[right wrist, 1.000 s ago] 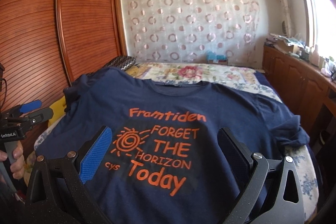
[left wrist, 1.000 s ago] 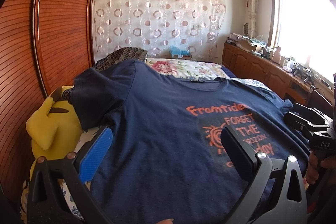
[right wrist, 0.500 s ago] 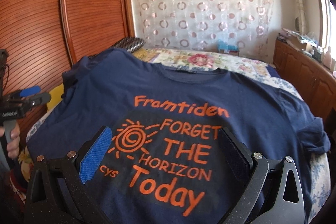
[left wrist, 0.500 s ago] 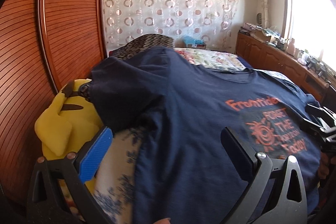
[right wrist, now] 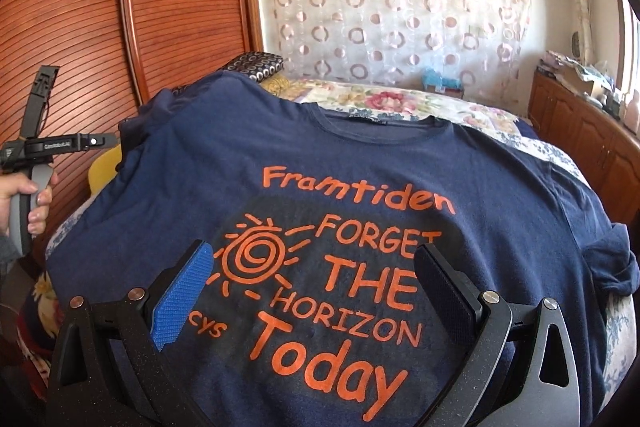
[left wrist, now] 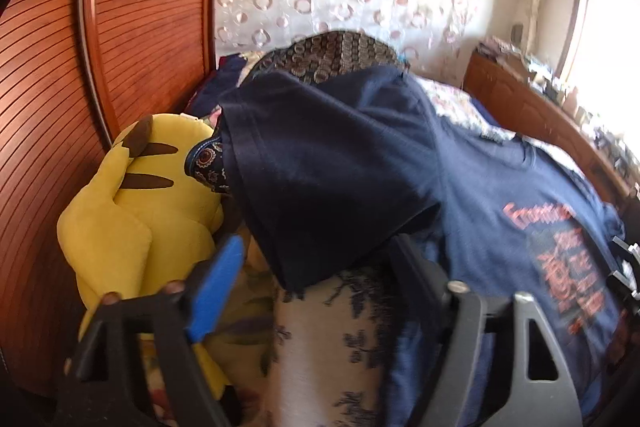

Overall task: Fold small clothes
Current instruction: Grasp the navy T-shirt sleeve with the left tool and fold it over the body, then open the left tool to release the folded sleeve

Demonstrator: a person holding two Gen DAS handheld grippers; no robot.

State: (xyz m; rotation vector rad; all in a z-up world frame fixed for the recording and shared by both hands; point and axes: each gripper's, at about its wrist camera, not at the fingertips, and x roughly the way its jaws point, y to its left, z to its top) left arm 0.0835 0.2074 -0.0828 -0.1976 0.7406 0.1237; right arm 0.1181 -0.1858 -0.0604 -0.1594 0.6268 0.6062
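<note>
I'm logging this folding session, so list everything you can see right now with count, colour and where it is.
T-shirt: one, navy with orange print, spread flat on the bed
Bedspread: one, floral, under the shirt
Plush toy: one, yellow, between bed and wardrobe
Patterned cushion: one, dark, behind the shirt's sleeve
Wardrobe: one, reddish wood, left
Curtain: one, pale with circles, far wall
Cabinets: wooden row, right
Left gripper: jaws closing, nothing gripped, at the sleeve
Right gripper: open, over the print
Hand: one, holding the left gripper's handle

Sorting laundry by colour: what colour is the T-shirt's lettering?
Orange lettering on a navy T-shirt; clearest in the right wrist view.
</note>
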